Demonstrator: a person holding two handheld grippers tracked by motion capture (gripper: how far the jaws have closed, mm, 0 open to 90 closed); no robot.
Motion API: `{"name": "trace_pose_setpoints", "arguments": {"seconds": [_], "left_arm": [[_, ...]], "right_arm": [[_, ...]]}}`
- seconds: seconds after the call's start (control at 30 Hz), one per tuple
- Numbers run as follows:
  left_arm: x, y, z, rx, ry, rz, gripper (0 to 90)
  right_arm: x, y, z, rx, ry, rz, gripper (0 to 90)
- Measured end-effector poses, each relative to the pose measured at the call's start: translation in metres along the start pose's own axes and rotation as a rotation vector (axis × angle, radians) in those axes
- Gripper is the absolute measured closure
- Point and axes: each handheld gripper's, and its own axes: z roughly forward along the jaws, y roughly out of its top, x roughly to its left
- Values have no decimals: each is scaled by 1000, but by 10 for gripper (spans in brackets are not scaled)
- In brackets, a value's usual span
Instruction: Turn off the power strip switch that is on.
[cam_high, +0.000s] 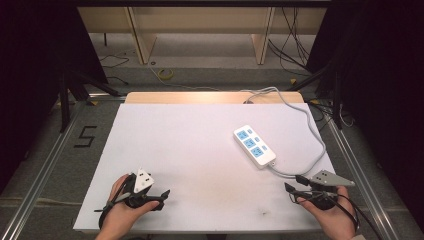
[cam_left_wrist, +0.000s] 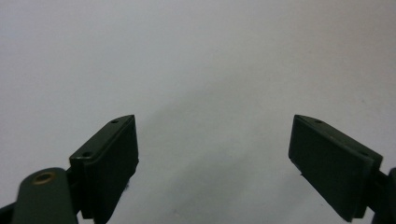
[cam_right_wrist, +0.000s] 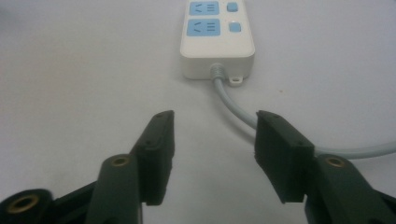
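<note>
The left gripper (cam_high: 162, 196) is spread wide with nothing between its jaws, hovering over bare white surface (cam_high: 190, 145) near the front left edge. The right gripper (cam_high: 293, 188) is also spread, empty, near the front right edge, aimed at 1 white power strip (cam_high: 254, 145). The strip lies flat on the right half of the surface, apart from both grippers, showing 3 blue sockets. Its 1 grey cable (cam_high: 315, 142) passes just beyond the right gripper's jaws, untouched.
</note>
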Motion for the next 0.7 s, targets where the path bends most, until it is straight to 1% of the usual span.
{"name": "trace_pose_setpoints", "arguments": {"seconds": [0.13,0.2,0.27,0.33,0.43,0.7], "left_arm": [[0,0,1,1,0,-2,158],[0,-1,1,8,2,-2,159],[0,-1,1,9,3,-1,160],[0,-1,1,9,4,-4,162],[1,-1,1,11,8,-5,163],[2,-1,1,9,13,-15,167]], "right_arm": [[0,3,0,51,-21,-4,661],[0,5,-1,74,-25,2,743],[0,7,-1,88,-29,-8,826],[0,10,-1,98,-38,-28,891],[1,13,-1,108,-48,-34,900],[1,19,2,119,-53,-39,900]]}}
